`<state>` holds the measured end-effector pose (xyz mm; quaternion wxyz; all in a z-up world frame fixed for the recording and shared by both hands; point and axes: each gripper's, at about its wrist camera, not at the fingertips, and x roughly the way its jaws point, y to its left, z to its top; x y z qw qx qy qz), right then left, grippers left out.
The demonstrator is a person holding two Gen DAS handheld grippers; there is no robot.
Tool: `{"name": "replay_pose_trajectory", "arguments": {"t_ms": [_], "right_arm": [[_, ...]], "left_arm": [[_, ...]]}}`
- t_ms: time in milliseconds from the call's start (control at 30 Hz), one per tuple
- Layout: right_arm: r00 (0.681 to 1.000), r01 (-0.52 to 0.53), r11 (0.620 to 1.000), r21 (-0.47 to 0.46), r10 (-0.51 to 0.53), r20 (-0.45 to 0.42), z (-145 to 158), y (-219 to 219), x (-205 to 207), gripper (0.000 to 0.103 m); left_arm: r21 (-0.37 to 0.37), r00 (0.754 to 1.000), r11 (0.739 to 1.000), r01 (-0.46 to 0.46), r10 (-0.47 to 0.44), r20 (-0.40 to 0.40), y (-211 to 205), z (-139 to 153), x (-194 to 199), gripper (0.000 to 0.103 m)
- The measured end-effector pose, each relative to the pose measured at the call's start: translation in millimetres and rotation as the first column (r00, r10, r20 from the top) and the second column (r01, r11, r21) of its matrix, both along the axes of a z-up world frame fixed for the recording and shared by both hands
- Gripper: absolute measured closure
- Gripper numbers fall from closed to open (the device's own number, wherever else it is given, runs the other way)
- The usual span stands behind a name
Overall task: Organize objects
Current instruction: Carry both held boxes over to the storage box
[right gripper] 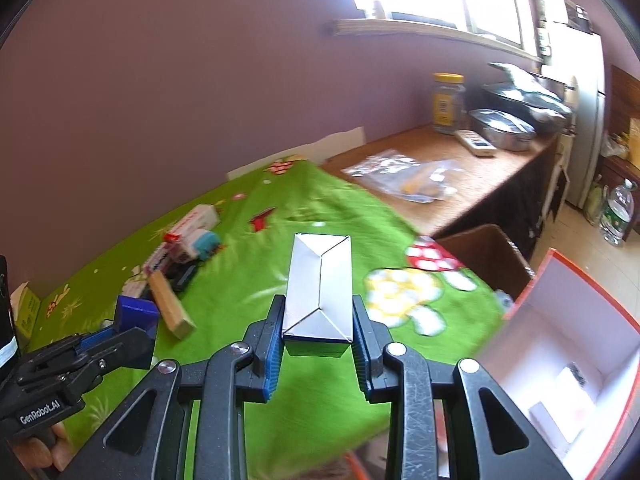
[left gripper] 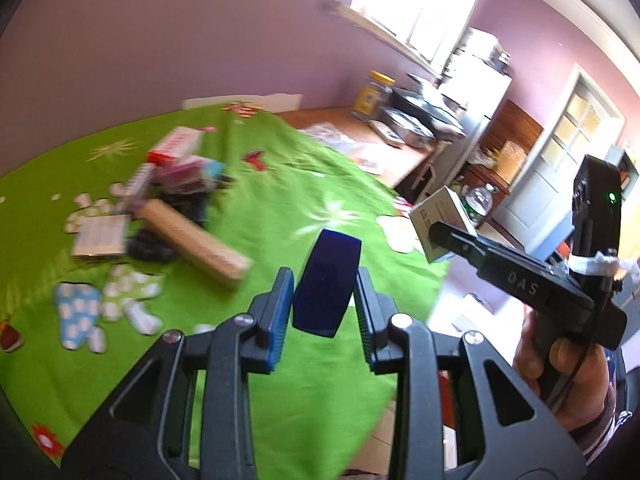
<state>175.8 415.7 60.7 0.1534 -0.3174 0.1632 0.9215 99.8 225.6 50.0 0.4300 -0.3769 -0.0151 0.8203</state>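
Note:
My left gripper (left gripper: 324, 280) is shut on a dark blue block (left gripper: 326, 276), held above the green cloth (left gripper: 280, 200); the right wrist view shows that gripper (right gripper: 116, 328) and its blue block (right gripper: 136, 312) at lower left. My right gripper (right gripper: 318, 308) is shut on a silver-white carton (right gripper: 318, 280), also above the cloth. In the left wrist view the right gripper (left gripper: 438, 234) with its carton (left gripper: 440, 212) is at the right, held by a hand (left gripper: 560, 368). A pile of small boxes (left gripper: 176, 168) and a wooden block (left gripper: 196, 236) lie on the cloth, blurred.
An open white box with an orange rim (right gripper: 568, 344) stands at lower right, beside a brown cardboard box (right gripper: 488, 256). A wooden counter (right gripper: 460, 152) carries a plastic bag (right gripper: 408, 176), a yellow-lidded jar (right gripper: 448, 104) and metal pans (right gripper: 504, 128). A water bottle (right gripper: 618, 212) stands on the floor.

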Motion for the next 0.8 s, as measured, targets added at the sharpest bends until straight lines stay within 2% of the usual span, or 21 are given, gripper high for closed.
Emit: {"name": "replay_pose_trajectory", "arguments": {"t_ms": [367,567,800], "right_arm": [[0.985,0.169,0.983,0.072,-0.171,0.025,-5,68,81,0.072],[0.959,0.24,0.957,0.161,-0.26,0.113,-35,85,111,0.072],[0.925,0.291,0.932,0.214,-0.332,0.187,-61,100,131,0.072]], "left_arm": [[-0.003,0.984,0.984,0.176,-0.176,0.02,74,-5,68,0.068],[-0.05,0.97,0.97,0.238,-0.235,0.064,104,-25,95,0.068],[-0.1,0.956,0.952,0.29,-0.284,0.072,128,-43,120,0.068]]}}
